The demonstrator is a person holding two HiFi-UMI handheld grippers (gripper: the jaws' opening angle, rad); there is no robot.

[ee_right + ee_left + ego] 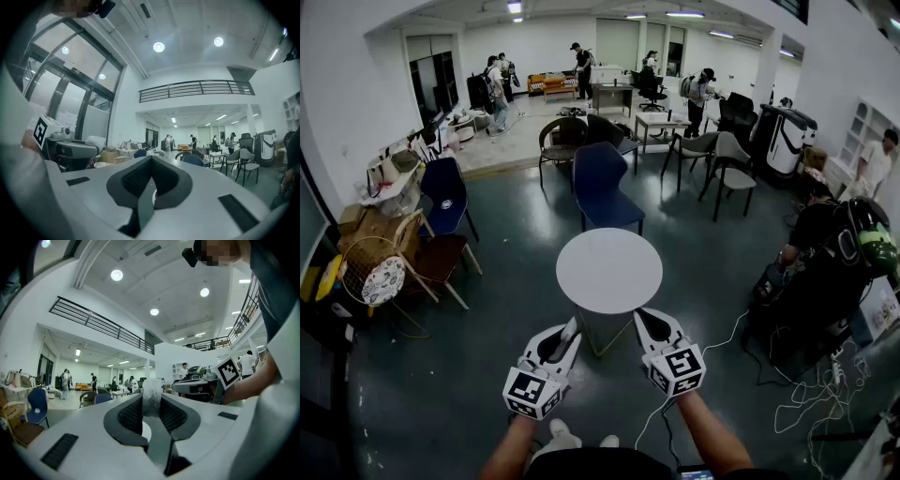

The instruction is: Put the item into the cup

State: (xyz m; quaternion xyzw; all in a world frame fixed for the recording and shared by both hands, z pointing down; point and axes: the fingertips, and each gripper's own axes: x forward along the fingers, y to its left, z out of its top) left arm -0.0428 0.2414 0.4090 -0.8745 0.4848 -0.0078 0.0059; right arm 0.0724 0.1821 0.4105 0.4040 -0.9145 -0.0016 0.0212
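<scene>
My left gripper is held level just in front of the round white table. It is shut on the item, a small whitish, slightly translucent roll that stands upright between the dark ribbed pads. Beside it my right gripper also points level at the table's near edge, its jaws shut together with nothing between them. The marker cubes of both grippers face the head camera. No cup shows in any view.
A blue chair stands just beyond the table, with more chairs and desks behind it. Bags, gear and white cables crowd the floor on the right, a wicker chair and boxes the left. Several people stand at the far end.
</scene>
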